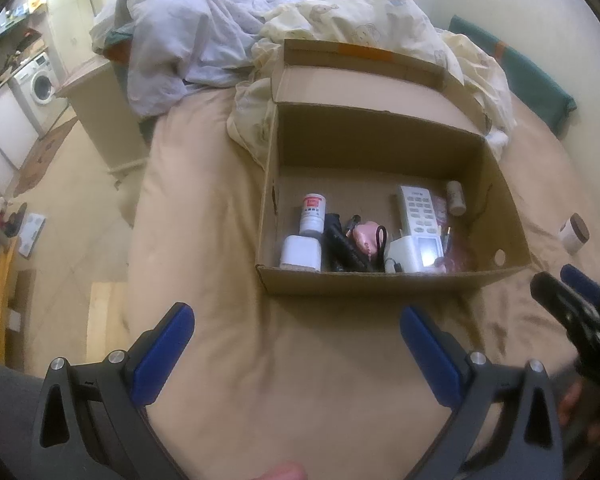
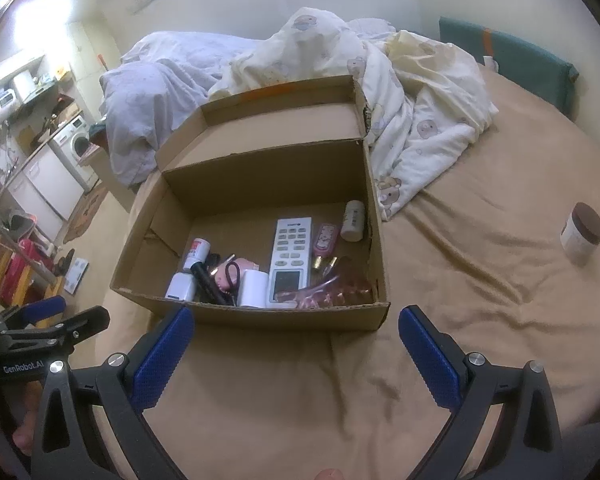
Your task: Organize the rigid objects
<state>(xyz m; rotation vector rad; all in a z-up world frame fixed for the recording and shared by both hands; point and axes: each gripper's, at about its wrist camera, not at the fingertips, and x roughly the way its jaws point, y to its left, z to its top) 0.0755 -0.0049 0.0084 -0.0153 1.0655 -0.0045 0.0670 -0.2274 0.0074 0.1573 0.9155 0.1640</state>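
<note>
Both tongs stand wide and hold nothing: the left gripper [image 1: 298, 322] hovers over bare sheet short of the box, and the right gripper [image 2: 296, 322] does the same, its blue pads splayed well apart. We read this as a between-picks posture, jaws spread ready for the next item rather than closed on anything.

Largest first. The bed [image 2: 480, 280], under a tan sheet, serves as the work surface; rumpled bedding [image 2: 420, 112] is pushed to the far side, probably to leave a flat patch. On that patch sits the cardboard box [image 2: 260, 316], lid flap folded back so the interior is open from above. We judge it to be the collecting bin.

Inside, items crowd the near wall. The white remote control [image 2: 290, 256] lies flat, long axis running front to back. Left of it are a white cylinder [image 2: 254, 288], black-handled scissors [image 2: 231, 274] on something pink, a dark stick-shaped object, a red-labelled white bottle [image 2: 198, 252] and a white block [image 2: 181, 286]. A small pale bottle [image 2: 353, 220] lies against the right wall.

One jar with a brown lid [image 2: 582, 236] stands on the sheet well right of the box, outside it. We judge it the remaining piece; the right gripper is the nearer one.
</note>
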